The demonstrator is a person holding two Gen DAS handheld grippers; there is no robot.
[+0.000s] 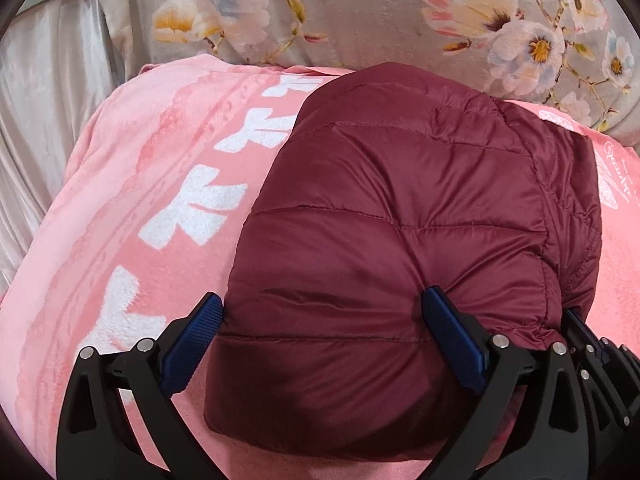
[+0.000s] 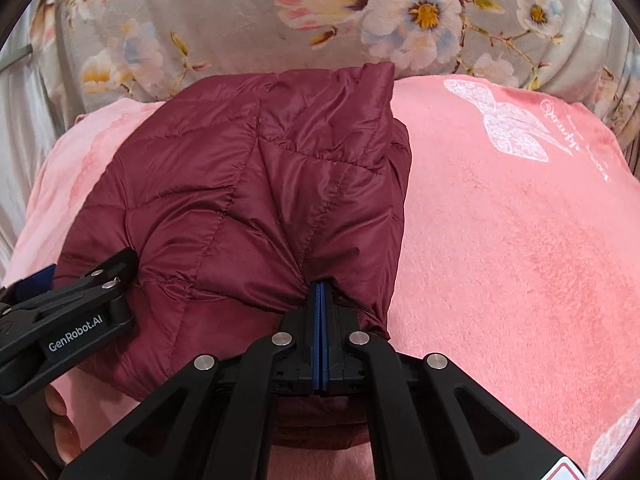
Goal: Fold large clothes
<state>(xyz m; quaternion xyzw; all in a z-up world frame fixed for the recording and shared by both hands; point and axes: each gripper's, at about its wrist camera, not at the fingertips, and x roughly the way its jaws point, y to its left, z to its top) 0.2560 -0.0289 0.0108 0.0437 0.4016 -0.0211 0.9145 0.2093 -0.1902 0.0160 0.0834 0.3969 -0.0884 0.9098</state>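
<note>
Jacket (image 1: 400, 248), maroon and quilted, lies folded on the pink blanket (image 2: 520, 240). It looks light, puffy, slippery and springy. The right gripper (image 2: 321, 296) pinches its near edge; the left gripper (image 1: 324, 316) stands spread astride that edge. Seams offer surer purchase.

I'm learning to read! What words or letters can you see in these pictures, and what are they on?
"GenRobot.AI": white letters on the black body of the left tongs, seen from the right wrist view.
Cursive white writing beside the butterfly on the pink blanket: too blurred and tilted to read.
Big white shapes on the pink blanket: maybe letters, but I cannot read them.
Red and white sticker on the right tongs: cut off, unreadable.
Maroon jacket: no words showing.
</note>
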